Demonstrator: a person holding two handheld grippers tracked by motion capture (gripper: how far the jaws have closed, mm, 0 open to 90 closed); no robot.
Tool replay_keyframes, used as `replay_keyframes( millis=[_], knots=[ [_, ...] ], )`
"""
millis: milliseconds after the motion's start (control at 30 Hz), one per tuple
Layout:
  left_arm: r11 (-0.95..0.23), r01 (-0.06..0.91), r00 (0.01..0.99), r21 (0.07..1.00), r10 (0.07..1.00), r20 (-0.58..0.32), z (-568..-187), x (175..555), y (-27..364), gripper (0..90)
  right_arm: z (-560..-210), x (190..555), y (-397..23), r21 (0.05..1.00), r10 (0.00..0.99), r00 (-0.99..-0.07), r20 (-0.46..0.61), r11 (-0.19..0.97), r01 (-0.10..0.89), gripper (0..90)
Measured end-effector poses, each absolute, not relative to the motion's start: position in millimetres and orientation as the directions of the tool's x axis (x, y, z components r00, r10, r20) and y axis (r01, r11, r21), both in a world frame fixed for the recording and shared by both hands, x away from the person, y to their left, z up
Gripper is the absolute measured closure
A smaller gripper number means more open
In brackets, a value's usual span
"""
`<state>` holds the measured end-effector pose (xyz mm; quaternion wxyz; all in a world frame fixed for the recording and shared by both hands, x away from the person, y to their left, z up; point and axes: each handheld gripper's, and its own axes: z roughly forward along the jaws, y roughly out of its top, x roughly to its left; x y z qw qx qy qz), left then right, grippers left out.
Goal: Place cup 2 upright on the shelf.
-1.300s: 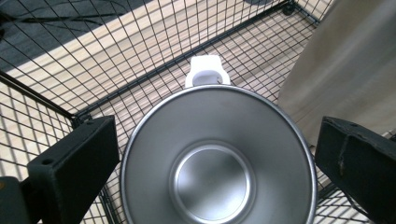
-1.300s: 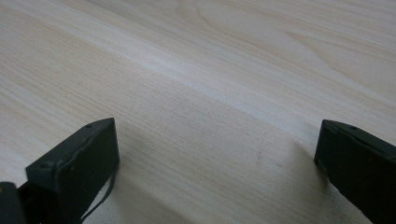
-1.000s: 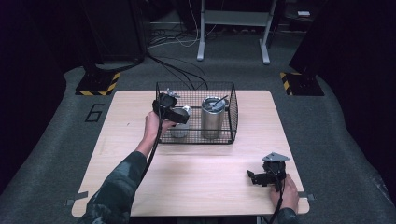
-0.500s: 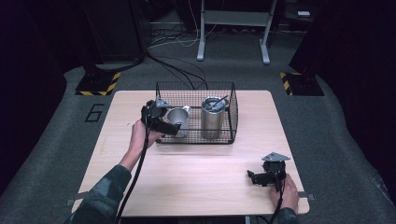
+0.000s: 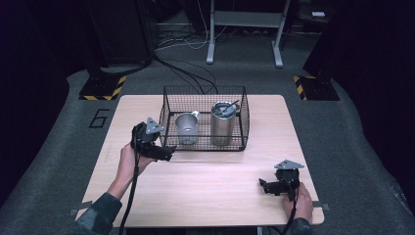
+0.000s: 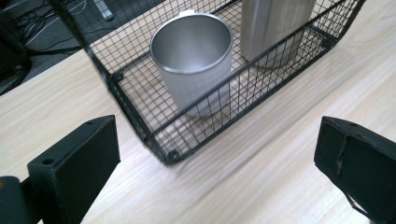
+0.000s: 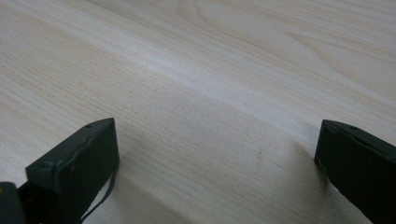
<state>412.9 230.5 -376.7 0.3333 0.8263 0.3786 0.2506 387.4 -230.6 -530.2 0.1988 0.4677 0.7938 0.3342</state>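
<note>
Desk (image 5: 205, 181): pale wood, wide bare stretch across the front half between the two grippers; dark floor all round its edges.
Wire basket (image 5: 169, 120): black mesh, stands on the rear middle of the desk, its back wall near the far edge; bare wood to either side of it and in front.
Tall steel tumbler (image 5: 222, 125): upright in the right part of the wire basket, something thin lying across its mouth.
Steel mug (image 5: 186, 128): upright in the left part of the wire basket, mouth open upward, just beside the tumbler but apart from it.
Left gripper (image 5: 164, 154): outside the basket, at its front left corner, just off the mesh; jaws spread wide with nothing between them, aimed at the corner and the mug (image 6: 194, 60) behind the wire.
Right gripper (image 5: 266, 187): low over the desk near the front right corner, well apart from the basket; jaws wide apart, empty, bare wood ahead of them.
</note>
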Motion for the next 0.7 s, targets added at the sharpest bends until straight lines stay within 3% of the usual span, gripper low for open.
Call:
replay_keyframes(
  millis=[700],
  knots=[
    [-0.427, 0.503, 0.513, 0.752, 0.847, 0.138, -420.6, 352.7, 289.5, 0.2, -530.2, 387.4, -230.6, 0.716, 0.875, -0.484, -0.004, 0.34, 0.609, 0.0]
  ],
)
